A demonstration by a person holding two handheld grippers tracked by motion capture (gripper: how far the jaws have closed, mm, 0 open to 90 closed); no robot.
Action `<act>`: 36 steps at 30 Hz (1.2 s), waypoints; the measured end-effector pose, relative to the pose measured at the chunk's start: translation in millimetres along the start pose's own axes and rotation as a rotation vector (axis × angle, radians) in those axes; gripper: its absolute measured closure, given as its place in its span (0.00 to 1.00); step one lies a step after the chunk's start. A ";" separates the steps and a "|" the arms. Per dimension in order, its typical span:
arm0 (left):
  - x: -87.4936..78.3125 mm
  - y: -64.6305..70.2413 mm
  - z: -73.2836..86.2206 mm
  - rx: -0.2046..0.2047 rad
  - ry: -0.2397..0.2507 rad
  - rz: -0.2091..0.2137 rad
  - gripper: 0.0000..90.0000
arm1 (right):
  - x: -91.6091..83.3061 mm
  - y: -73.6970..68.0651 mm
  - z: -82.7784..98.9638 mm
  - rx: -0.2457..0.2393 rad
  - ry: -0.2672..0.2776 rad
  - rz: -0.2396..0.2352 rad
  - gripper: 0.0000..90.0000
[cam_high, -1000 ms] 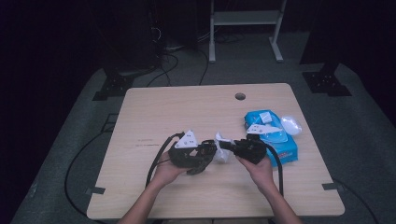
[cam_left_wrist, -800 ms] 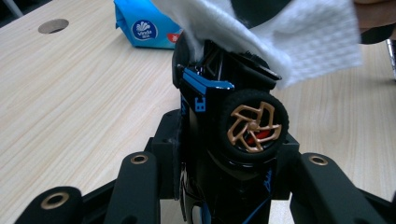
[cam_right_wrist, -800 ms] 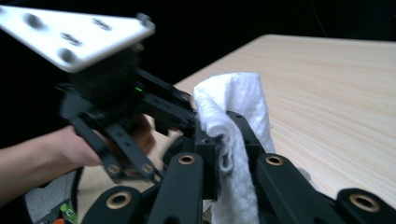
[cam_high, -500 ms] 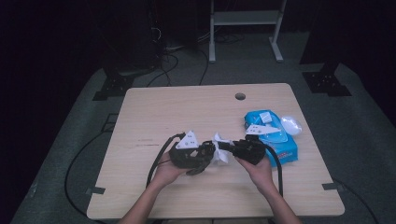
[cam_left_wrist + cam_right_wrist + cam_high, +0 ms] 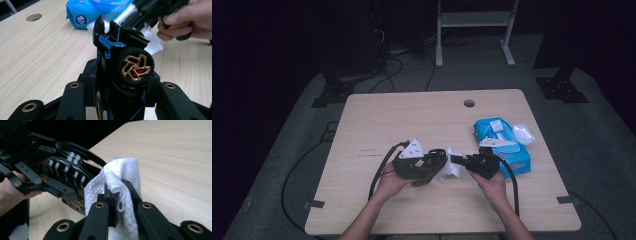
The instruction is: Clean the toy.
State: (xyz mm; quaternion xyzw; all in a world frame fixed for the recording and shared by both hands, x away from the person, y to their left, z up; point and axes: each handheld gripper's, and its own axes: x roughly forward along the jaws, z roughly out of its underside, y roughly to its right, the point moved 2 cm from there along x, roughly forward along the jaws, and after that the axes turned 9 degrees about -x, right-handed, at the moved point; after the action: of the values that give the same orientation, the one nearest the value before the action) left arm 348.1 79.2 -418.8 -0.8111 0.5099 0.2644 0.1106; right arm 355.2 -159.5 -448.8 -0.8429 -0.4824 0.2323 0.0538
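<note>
1. Black-and-blue toy car [image 5: 120,62] pinched in left tongs [image 5: 432,167], held above the wooden table [image 5: 412,120].
2. White wipe [image 5: 117,185] clamped in right tongs [image 5: 120,195], touching the car's side.
3. Blue wipes pack [image 5: 502,140] just beside, on the table.

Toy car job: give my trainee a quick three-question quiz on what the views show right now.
1. What does the left gripper hold?
2. True or false: the right gripper has its jaws shut on a white wipe.
3. Where does the blue wipes pack lie: A) table's far left corner, B) beside the person's right hand, C) on the floor?

Key: 1. A black and blue toy car with a gold-spoked wheel. 2. True. 3. B.
</note>
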 end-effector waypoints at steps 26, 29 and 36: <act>-7.7 -0.1 7.8 -0.025 0.044 0.034 0.64 | 4.6 -22.1 -28.1 0.011 0.076 -0.170 0.93; -14.8 -2.7 14.9 -0.030 0.038 0.035 0.63 | 13.7 -27.4 -28.5 -0.005 0.059 -0.176 0.93; -34.0 -8.6 35.6 -0.050 0.016 0.035 0.63 | 36.6 -39.3 -23.8 -0.061 -0.014 -0.156 0.93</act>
State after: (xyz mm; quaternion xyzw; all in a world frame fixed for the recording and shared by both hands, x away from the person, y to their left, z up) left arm 332.9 125.3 -431.0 -0.8066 0.5182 0.2723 0.0817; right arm 350.5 -104.8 -427.8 -0.8021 -0.5540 0.2187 0.0426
